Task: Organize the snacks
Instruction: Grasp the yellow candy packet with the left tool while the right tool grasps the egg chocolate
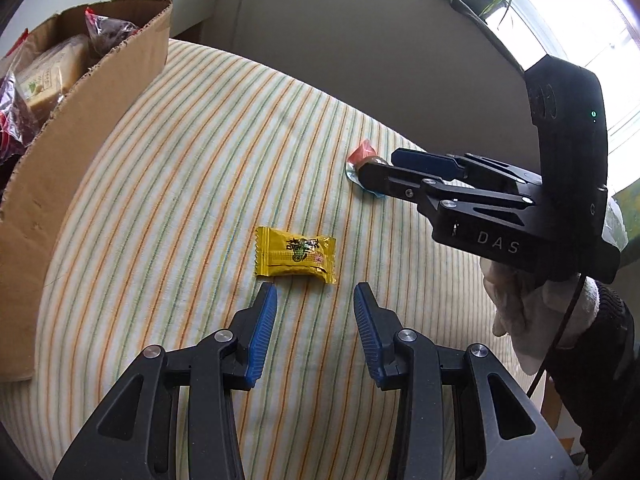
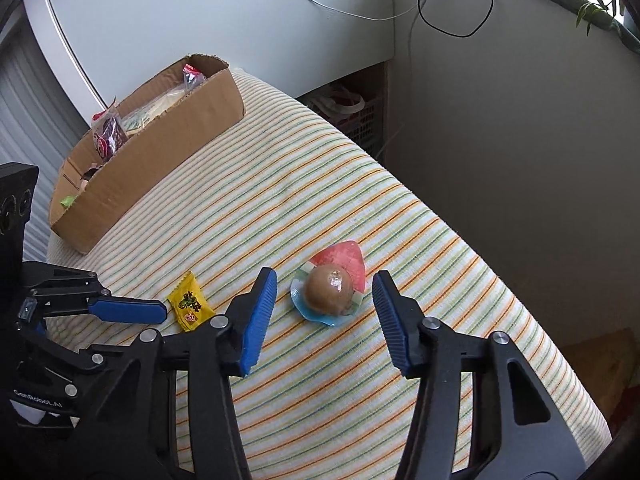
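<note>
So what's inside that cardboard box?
The cardboard box holds snack packets: red-and-clear bags, a pale yellowish pack and a small green bit. Its wall hides whatever lies lower down.

yellow candy wrapper point(image 1: 295, 255), brown cardboard box point(image 2: 168, 148), orange-and-green striped cloth point(image 2: 320, 184), blue-padded black jaws

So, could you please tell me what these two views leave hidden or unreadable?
- Cardboard box: left wrist view, left end cut off by the frame edge; its wall hides the lower contents.
- Round snack: left wrist view, mostly hidden by the right gripper.
- Yellow packet: right wrist view, print too small to read.
- Left gripper: right wrist view, only one finger shows.
</note>
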A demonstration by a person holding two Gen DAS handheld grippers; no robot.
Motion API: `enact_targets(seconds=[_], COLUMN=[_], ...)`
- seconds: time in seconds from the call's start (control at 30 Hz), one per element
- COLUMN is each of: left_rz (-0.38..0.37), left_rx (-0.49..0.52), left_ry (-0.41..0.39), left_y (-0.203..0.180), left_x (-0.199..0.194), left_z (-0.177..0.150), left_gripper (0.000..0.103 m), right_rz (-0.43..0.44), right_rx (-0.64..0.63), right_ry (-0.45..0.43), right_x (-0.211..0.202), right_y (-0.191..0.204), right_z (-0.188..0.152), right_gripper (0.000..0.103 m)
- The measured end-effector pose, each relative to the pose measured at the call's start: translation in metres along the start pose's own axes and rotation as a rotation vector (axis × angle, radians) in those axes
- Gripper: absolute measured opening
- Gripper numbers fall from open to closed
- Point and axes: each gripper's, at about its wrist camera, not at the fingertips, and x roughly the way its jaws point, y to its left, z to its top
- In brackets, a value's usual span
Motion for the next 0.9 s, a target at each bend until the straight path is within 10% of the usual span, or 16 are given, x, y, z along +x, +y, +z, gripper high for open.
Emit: enact_targets(seconds=[0.9], left_rz=[0.196], left_rx=[0.257], left_ry=[-0.111], left_y=[-0.033], left_x=[0.03], left_z=[0.027], left_gripper=[0.022], right_rz=[-0.062], right_rx=[-0.016], right_ry=[-0.025], right_x=[0.005], right_y=[0.004], right_z=[-0.002], right_gripper=[0.035])
